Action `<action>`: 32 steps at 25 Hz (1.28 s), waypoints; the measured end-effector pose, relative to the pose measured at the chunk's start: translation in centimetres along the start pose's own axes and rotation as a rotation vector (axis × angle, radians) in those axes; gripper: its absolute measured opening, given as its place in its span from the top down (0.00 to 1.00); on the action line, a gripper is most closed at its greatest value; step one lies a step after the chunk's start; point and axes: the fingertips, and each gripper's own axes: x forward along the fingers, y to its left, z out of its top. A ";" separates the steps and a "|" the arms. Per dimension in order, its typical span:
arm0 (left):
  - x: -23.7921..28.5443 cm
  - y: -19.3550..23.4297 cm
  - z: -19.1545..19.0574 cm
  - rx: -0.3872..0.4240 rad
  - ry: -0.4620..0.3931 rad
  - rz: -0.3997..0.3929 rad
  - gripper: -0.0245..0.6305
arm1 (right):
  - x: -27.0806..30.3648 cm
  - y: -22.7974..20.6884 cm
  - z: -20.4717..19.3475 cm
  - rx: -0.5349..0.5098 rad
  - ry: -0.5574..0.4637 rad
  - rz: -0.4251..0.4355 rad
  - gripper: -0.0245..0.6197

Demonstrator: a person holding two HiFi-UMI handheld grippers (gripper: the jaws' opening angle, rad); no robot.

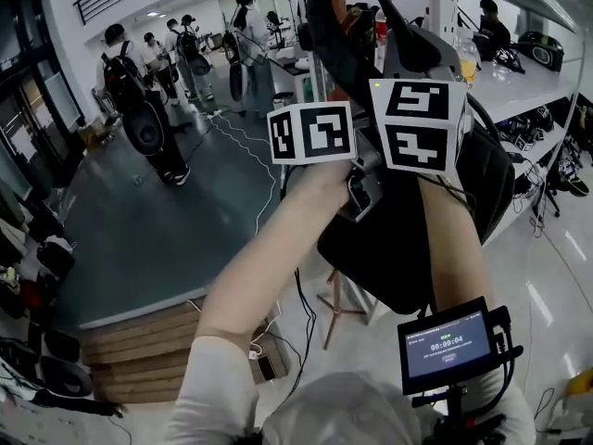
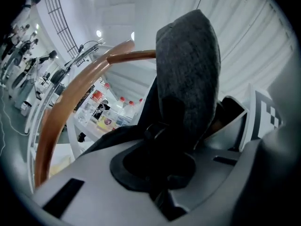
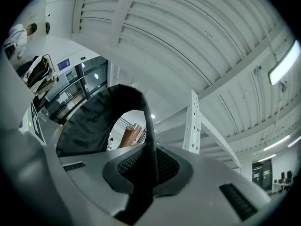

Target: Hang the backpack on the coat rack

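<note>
Head view: soft black fabric backpack (image 1: pixel 408 248) held aloft beside the curved brown wooden coat rack (image 2: pixel 70 102). Left gripper (image 2: pixel 162 149) jaws clamped on its padded grey strap (image 2: pixel 188 69); right gripper (image 3: pixel 148 168) jaws pinching its thin black loop (image 3: pixel 141 107). Likely limp, sagging; loop suits hooking.

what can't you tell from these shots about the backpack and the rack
- Head view: hooks of the coat rack, hidden behind the backpack and marker cubes.
- Left gripper view: whether the grey strap rests on the wooden arm; the strap covers that spot.
- Right gripper view: the coat rack, cut to a sliver inside the black loop.
</note>
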 end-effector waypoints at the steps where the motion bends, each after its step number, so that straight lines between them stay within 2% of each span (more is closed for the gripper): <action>1: 0.4 0.5 0.0 -0.012 0.001 0.002 0.96 | 0.7 0.1 -0.4 -0.008 0.015 0.014 0.90; 7: 1.3 2.8 -0.9 -0.095 0.021 -0.014 0.96 | 3.8 1.3 -2.5 -0.044 0.113 0.100 0.90; 12: 2.3 4.6 -2.0 -0.231 0.039 -0.067 0.96 | 6.5 2.6 -5.3 -0.090 0.237 0.189 0.90; 15: 2.4 5.4 -2.8 -0.259 0.047 -0.075 0.96 | 7.4 3.6 -6.9 -0.112 0.289 0.246 0.90; 20: 1.5 6.6 -4.5 -0.233 0.075 -0.052 0.96 | 6.7 5.4 -8.4 -0.145 0.307 0.315 0.90; 22: 0.5 7.9 -4.6 -0.209 0.060 -0.019 0.96 | 6.0 6.1 -8.8 -0.122 0.296 0.348 0.90; 26: -2.4 9.7 -3.8 -0.157 -0.017 0.033 0.96 | 4.6 6.2 -9.1 0.010 0.213 0.362 0.90; 30: -5.3 9.8 -2.9 -0.090 -0.126 0.079 0.95 | 2.6 6.0 -9.0 0.232 0.077 0.388 0.90; 32: -5.9 9.0 -2.7 -0.030 -0.150 0.080 0.95 | 1.7 6.0 -8.7 0.242 0.015 0.371 0.90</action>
